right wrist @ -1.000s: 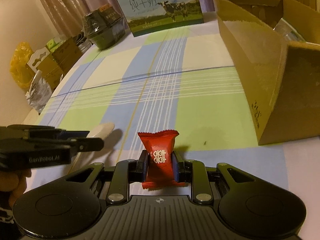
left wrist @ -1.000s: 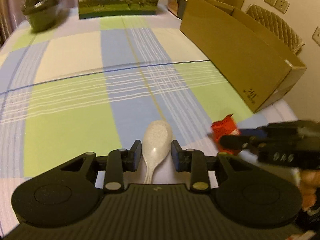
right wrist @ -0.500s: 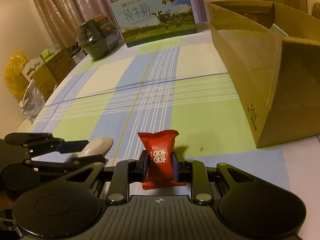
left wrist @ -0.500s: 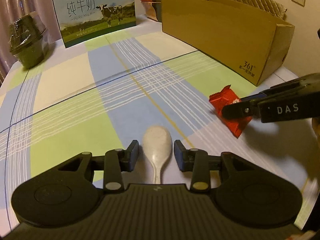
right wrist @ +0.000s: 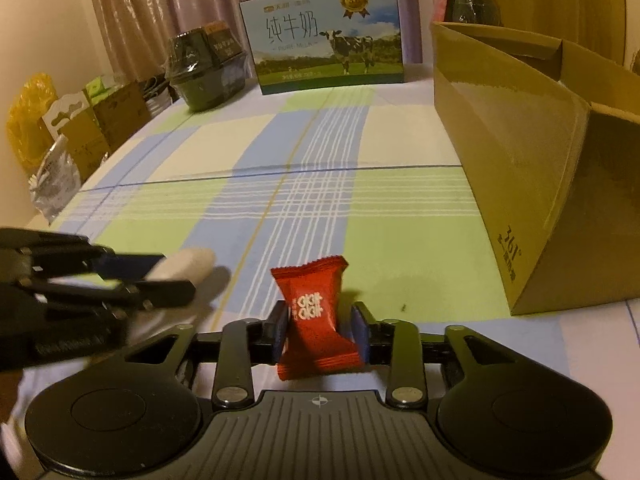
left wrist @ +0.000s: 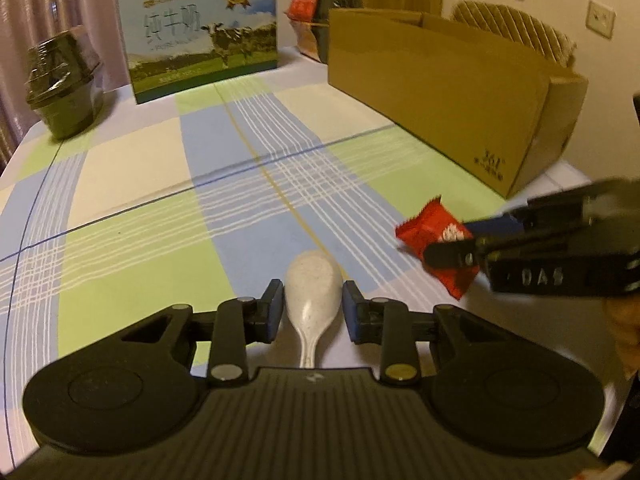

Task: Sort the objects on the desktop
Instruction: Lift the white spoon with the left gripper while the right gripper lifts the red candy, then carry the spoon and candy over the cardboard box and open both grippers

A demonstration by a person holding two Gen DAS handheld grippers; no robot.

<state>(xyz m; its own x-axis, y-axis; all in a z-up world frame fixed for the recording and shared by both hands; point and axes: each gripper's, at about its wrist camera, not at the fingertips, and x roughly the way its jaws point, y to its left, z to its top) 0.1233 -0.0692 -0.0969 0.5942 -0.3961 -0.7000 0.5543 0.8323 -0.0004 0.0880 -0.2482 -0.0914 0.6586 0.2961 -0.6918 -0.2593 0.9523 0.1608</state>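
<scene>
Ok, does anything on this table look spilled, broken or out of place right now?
Nothing stands out. The left gripper holds the pale speckled spoon, the right gripper holds the red candy wrapper intact, and the brown cardboard box stands upright on the checked tablecloth.

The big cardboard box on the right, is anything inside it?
The cardboard box is open on top, showing only its inner walls and a flap. Its near wall hides the floor and any contents.

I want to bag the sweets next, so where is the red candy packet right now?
The red candy packet is gripped in the right gripper, above the checked tablecloth, with the cardboard box to its right and the spoon-holding left gripper to its left.
</scene>
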